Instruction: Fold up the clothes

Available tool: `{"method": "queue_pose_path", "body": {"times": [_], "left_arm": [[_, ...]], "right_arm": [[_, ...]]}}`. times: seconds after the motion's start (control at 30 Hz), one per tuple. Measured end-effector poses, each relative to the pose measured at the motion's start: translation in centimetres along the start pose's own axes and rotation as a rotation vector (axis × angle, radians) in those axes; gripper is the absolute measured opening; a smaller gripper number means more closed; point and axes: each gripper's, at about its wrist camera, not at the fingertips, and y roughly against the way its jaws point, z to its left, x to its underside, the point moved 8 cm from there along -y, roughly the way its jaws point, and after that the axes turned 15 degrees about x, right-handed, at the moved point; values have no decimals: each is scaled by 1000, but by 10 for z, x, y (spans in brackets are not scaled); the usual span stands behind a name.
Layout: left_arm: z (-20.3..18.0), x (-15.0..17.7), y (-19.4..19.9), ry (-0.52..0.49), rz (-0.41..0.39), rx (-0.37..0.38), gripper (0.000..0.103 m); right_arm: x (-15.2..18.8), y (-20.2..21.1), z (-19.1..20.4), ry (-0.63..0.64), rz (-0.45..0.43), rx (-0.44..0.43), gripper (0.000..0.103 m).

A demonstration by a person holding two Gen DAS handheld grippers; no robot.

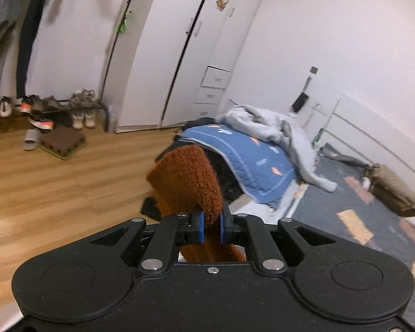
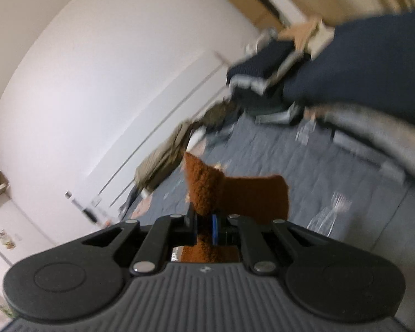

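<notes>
Between the blue pads of the left claw [image 1: 210, 228] sits a fold of the brown garment [image 1: 191, 182]: the claw is closed on it. The fuzzy cloth rises in front of the fingers, curls over to the left, and also hangs down under the claw. It is lifted off the bed, above the edge where the floor [image 1: 55, 182] begins.

On the right side the same brown garment [image 2: 235, 193] is pinched by the right claw [image 2: 204, 231], which is also closed on it. One corner stands up at the left and a flatter part spreads to the right, over the dark grey bed cover [image 2: 332, 171].

Behind the garment, in the left view, a blue quilt [image 1: 251, 160] lies on the bed, and a light grey garment [image 1: 271, 132] is piled on it. Near the wall a beige item [image 1: 395, 188] lies on the bed cover [image 1: 345, 207]. Farther away stand a white wardrobe [image 1: 179, 63] with two cartoon stickers, and a low rack with shoes [image 1: 80, 110] on the wooden floor. Dark clothes [image 1: 30, 33] hang at the upper left.

In the right view, which is blurred and tilted, a dark blue pile [image 2: 359, 61] lies at the far end of the bed.
</notes>
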Motion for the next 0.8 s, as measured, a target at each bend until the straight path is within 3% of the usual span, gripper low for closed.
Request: {"method": "queue_pose_path", "body": {"times": [0.1,0.2,0.3,0.43,0.53,0.67,0.73,0.8], "left_arm": [[16,-17,8,-13,-14,-37,10],[34,-54,30,-44,-64,-87,10],[52,-95,56,-76,-104,-153,10],[70,-125,71,-115,-97,-225,10],[83,-122,67,-95,-60,-248,10],[104,-88,50,-47,36,-280,14],[114,-71,48,-49,70,-295,25],[121,-56,49,-59,95,-310,42]], "right_arm": [[-34,8,-7,34,-73,40,9],[-62,14,-14,66,-125,80,9],[-70,9,-17,115,-147,116,9],[-70,-3,-21,170,-149,165,9],[-60,-12,-22,218,-135,192,9],[-44,-18,-27,264,-91,230,11],[-38,-18,-32,281,-64,262,12],[-33,-19,-37,302,-40,292,13]]}}
